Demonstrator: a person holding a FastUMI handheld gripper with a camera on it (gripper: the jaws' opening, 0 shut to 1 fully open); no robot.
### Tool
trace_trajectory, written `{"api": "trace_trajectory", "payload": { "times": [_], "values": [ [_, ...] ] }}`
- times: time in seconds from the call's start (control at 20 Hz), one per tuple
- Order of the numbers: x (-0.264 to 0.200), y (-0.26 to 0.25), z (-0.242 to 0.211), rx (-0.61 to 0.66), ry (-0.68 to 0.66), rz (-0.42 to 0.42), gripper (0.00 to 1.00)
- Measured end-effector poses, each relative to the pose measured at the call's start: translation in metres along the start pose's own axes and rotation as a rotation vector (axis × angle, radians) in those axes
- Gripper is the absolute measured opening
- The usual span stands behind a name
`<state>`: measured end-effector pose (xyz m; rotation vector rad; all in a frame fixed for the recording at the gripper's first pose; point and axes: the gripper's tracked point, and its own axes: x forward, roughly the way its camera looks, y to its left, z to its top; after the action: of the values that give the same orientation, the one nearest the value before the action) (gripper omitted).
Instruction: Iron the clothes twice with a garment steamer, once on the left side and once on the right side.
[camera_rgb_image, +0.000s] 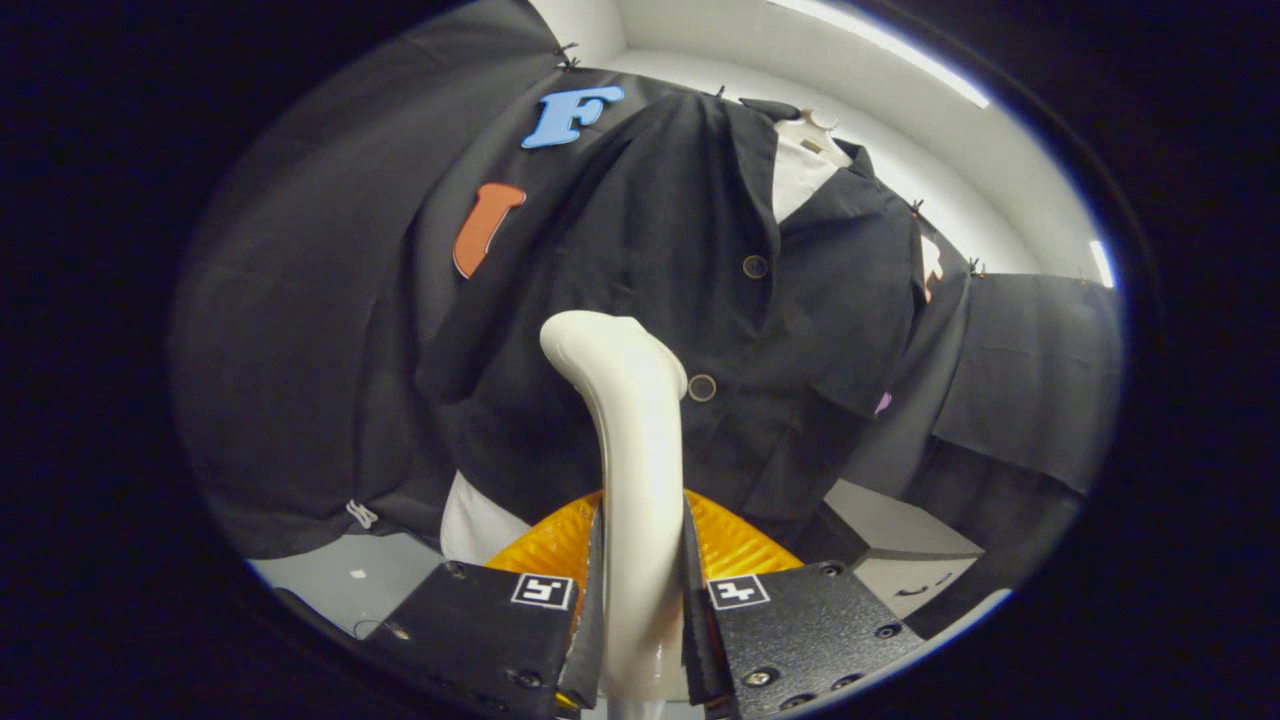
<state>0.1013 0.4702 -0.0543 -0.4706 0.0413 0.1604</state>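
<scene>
Where the booth's black cloth wall (300, 330) hangs at the left, a small white clip (362, 514) sits near its lower hem, above a pale floor surface (340, 575). Next comes the tool (642, 600): both black fingers (500, 620) press on the white handle of the garment steamer (630, 440), grasping it between them. The handle rises from between the fingers and curves over to the left at its top, in front of the shirt. An orange ribbed part (545, 545) shows just behind the fingers. Beyond hangs the black buttoned shirt (680, 230) on a white hanger (815, 135), two buttons (702, 388) just right of the steamer's handle. Further right, more black cloth and a white wall (960, 170).
</scene>
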Motion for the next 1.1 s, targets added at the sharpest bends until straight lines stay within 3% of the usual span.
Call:
{"api": "trace_trajectory", "payload": {
  "times": [0.4,0.65,0.85,1.1],
  "values": [
    [-0.011,0.023,-0.077,-0.029,0.149,0.05,0.36],
    [-0.016,0.02,-0.108,-0.053,0.185,0.129,0.36],
    [-0.04,-0.015,-0.116,-0.017,0.173,0.196,0.36],
    [-0.075,-0.104,-0.138,0.061,0.181,0.205,0.36]
  ]
}}
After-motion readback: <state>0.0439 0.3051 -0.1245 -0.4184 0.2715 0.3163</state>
